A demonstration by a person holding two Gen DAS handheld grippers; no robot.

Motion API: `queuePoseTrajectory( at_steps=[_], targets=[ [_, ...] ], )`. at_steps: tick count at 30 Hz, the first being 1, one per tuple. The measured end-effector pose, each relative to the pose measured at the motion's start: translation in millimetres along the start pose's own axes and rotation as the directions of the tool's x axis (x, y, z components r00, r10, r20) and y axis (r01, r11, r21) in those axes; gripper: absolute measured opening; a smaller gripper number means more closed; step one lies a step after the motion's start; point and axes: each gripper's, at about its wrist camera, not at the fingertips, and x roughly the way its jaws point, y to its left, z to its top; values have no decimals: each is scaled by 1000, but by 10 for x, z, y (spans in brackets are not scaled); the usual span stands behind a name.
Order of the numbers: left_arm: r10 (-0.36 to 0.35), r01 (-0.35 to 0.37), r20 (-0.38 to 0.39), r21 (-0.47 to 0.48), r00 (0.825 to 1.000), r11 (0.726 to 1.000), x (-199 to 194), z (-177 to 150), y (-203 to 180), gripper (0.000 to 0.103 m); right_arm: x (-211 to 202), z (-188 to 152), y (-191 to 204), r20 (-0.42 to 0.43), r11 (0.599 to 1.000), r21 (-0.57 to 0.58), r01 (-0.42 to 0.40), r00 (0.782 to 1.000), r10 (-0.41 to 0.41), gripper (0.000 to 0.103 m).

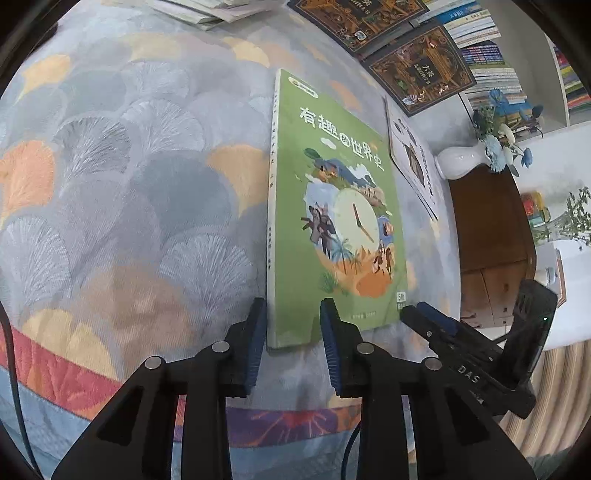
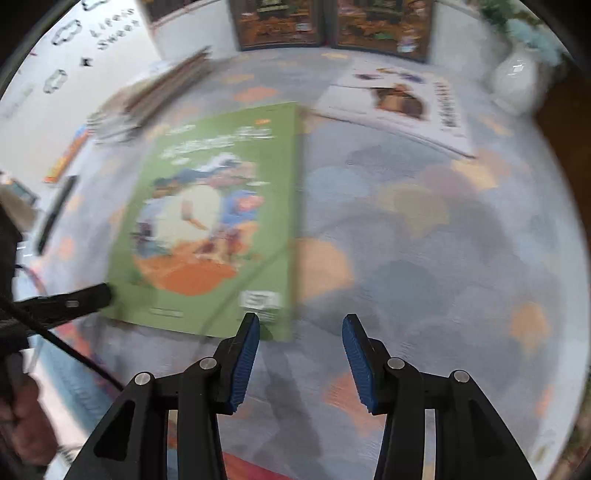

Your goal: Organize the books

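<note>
Lying flat on the patterned bedspread (image 1: 110,166), the green book (image 1: 332,206) rested cover up, its spine toward the left in the left wrist view and its near edge facing both grippers. The left gripper (image 1: 293,339) straddled the near spine corner: one blue pad sat just outside the spine and the other over the cover, the jaws narrowly parted, with no firm clamp evident. The right gripper (image 2: 301,354) stood at the opposite near corner; its left pad overlapped the book's edge while the right pad hung over bare bedspread, the jaws partly open and holding nothing. To the right of the green book lay a white book (image 1: 410,162), flat and apart from it. Two dark ornate books (image 1: 417,70) lay at the far side, a loose pile of books (image 1: 207,11) at the far left, and a white vase (image 1: 461,160) stood far right. Judged from this layout, organizing was at an early stage: several volumes remained scattered and the green book had not yet been lifted.
</note>
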Motion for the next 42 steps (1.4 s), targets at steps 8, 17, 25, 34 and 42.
queuePoseTrajectory(
  at_steps=[8, 17, 25, 34, 42],
  targets=[
    [-410, 404, 4, -177, 912, 898, -80, 135, 110, 28, 9, -31, -264, -9, 979, 116, -166, 986, 168, 49],
    [-277, 269, -32, -143, 960, 952, 165, 200, -40, 28, 42, -65, -227, 4, 969, 162, -187, 982, 189, 50],
    [-247, 241, -19, -173, 969, 955, 282, 204, -67, 26, 41, -64, -261, 4, 950, 206, -235, 971, 240, 53],
    [-365, 359, 41, -314, 930, 879, 305, 286, -7, 11, 94, -134, -775, 45, 779, 459, -428, 887, 460, 54],
    [-431, 411, 46, -409, 901, 815, 353, 337, -17, 11, 287, 133, -958, 83, 670, 488, -559, 794, 602, 58]
  ],
)
